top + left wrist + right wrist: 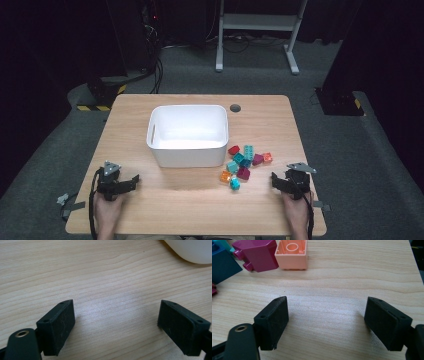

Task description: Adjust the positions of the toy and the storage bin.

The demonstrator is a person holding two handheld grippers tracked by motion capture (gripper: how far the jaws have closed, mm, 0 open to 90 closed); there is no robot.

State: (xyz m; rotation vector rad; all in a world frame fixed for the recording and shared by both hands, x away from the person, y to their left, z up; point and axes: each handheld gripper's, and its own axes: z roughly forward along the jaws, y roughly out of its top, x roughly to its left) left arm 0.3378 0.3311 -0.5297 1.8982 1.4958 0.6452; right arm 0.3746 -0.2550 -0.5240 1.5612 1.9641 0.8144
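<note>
Nearest the person, the left gripper (134,180) and the right gripper (276,181) rest on the wooden table (175,205), each with jaws spread wide and nothing between them. Just beyond the right gripper lies a loose cluster of toy building blocks (243,162): an orange block (292,253) lying stud-side down beside a magenta block (255,255), with teal ones near. They look light, rigid and smooth-sided, so squeeze across two flat opposite faces, not the studs. Farther back stands the white plastic bin (187,134), seemingly empty.
</note>
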